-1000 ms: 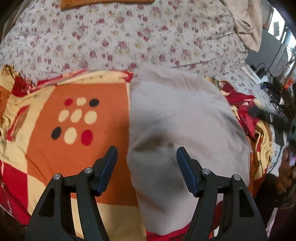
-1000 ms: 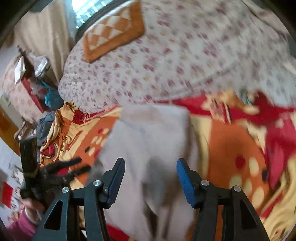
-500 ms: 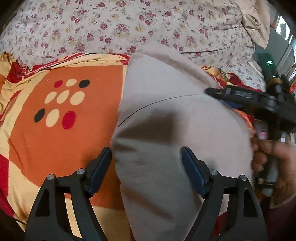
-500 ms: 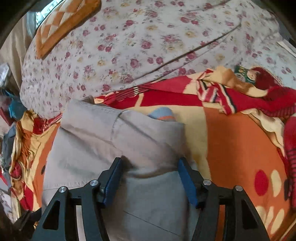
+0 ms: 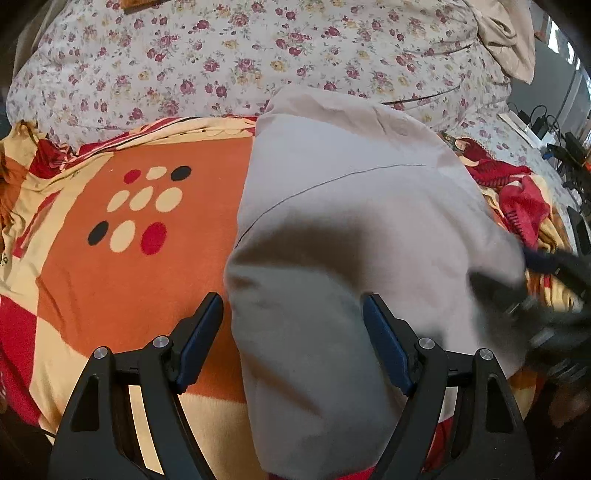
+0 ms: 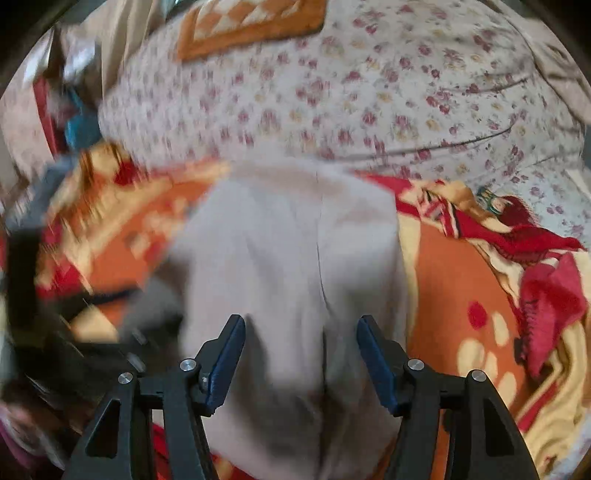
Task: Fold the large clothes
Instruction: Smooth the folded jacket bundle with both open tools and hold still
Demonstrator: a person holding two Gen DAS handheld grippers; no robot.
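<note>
The garment [image 5: 354, 229], a pale grey-beige piece, lies folded in a long strip on the blanket [image 5: 122, 288], running from the bed's near edge up toward the floral quilt [image 5: 258, 55] at the far side. Its far end just reaches the quilt's lower edge. A thin dark seam line crosses its upper half at a slant in the left view. In the right view the garment [image 6: 295, 240] shows a straight crease down its middle.

Left claw [image 5: 293, 336]: jaws wide apart, straddling the garment's left edge low down. The left finger is over the orange blanket, the right finger over the cloth, and nothing is pinched.

Right claw [image 6: 301, 354]: jaws apart over the garment's near end, the pads not pressing on the fabric between them. Seen from the left camera, the right claw [image 5: 535, 280] is a dark blur at the garment's right edge. Whether it touches the cloth there I cannot tell.

The blanket is orange, cream and red, with a cluster of cream, red and black ovals [image 5: 142, 210] left of the garment. Its red, rumpled edge [image 6: 546, 295] bunches up on the right. An orange-and-cream patterned pillow [image 6: 251, 22] sits on the quilt at the far side. A beige cloth [image 5: 509, 40] hangs at the far right corner, with cables [image 5: 554, 136] beyond the bed's right edge.
</note>
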